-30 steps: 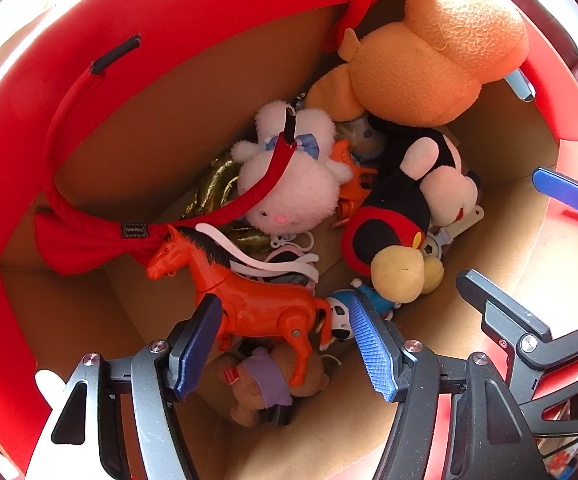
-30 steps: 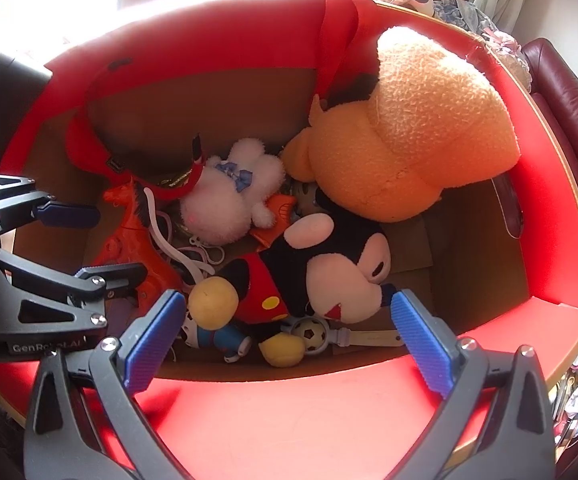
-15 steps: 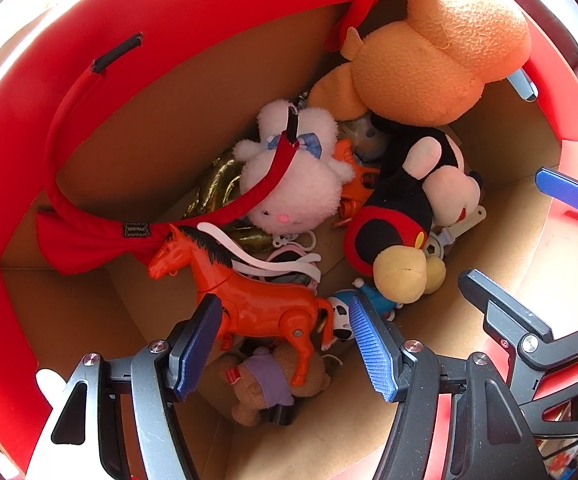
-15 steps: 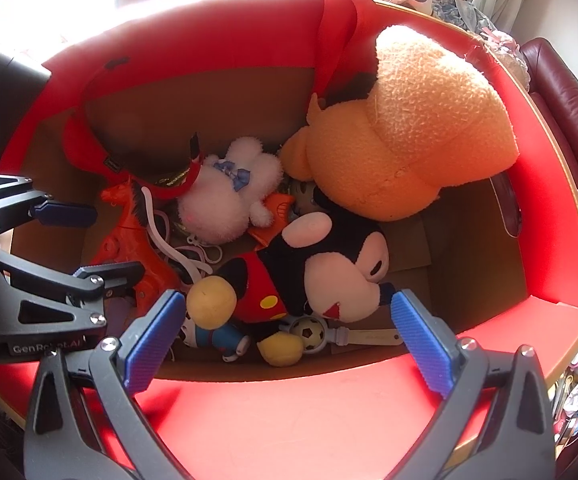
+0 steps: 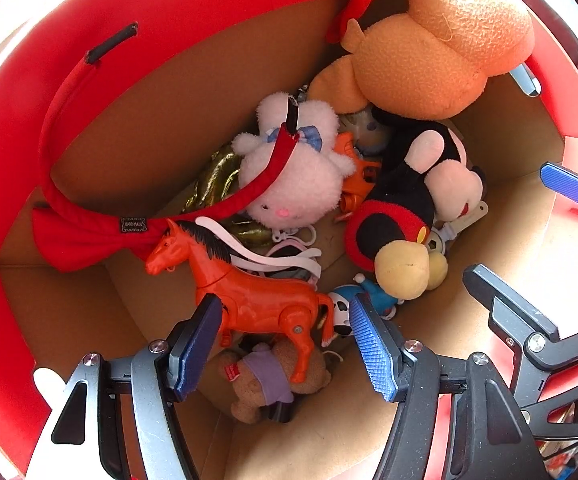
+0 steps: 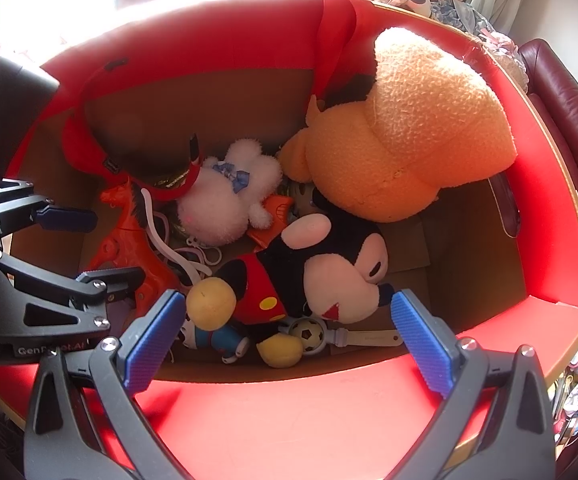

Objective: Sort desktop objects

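Note:
A red box (image 5: 209,4) with brown cardboard inside holds the toys. An orange plastic horse (image 5: 249,292) lies on the pile, over a brown bear in a purple garment (image 5: 265,380). My left gripper (image 5: 285,301) hangs open above the horse's rump, its pads clear of it. A white bunny plush (image 5: 297,188), a black-and-red mouse plush (image 6: 329,272) and a big orange plush (image 6: 409,132) fill the middle and far right. My right gripper (image 6: 287,297) stands open over the box's near red rim (image 6: 289,400), above the mouse plush, holding nothing.
A red fabric strap (image 5: 89,232) droops from the box wall across the bunny. A small blue-and-white figure (image 6: 213,336) and a football toy (image 6: 309,332) lie under the mouse. A dark red sofa (image 6: 561,92) stands to the right, outside the box.

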Demonstrator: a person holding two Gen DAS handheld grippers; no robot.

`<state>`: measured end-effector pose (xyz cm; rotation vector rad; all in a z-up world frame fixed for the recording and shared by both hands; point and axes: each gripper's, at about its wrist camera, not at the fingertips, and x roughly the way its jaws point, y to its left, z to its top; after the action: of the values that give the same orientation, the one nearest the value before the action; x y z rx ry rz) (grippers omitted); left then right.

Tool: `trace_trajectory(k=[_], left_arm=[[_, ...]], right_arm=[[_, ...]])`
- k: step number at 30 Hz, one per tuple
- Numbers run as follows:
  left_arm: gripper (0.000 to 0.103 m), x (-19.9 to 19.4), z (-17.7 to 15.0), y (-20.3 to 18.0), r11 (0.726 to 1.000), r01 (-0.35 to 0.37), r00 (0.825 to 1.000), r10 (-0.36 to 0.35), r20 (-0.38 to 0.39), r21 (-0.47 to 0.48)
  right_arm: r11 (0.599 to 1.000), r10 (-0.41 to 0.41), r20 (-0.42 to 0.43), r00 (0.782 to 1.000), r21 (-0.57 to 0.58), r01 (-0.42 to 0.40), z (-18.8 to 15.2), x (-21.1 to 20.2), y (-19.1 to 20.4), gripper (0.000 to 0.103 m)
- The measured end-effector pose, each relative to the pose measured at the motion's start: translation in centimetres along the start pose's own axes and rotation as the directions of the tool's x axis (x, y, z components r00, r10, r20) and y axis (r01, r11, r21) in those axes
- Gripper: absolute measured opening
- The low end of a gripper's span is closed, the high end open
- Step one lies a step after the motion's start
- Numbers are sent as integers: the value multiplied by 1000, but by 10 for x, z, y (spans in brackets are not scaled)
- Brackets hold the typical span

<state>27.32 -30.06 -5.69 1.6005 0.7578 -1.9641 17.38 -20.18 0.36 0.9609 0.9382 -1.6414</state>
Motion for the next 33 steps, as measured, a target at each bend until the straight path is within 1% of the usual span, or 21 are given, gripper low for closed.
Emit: trace_trajectory(k=[33], left_arm=[[67, 1, -5, -2, 1000, -3, 1000, 2, -13, -9]], right_arm=[[1000, 0, 4, 1000, 0, 0, 0, -1, -1, 103]])
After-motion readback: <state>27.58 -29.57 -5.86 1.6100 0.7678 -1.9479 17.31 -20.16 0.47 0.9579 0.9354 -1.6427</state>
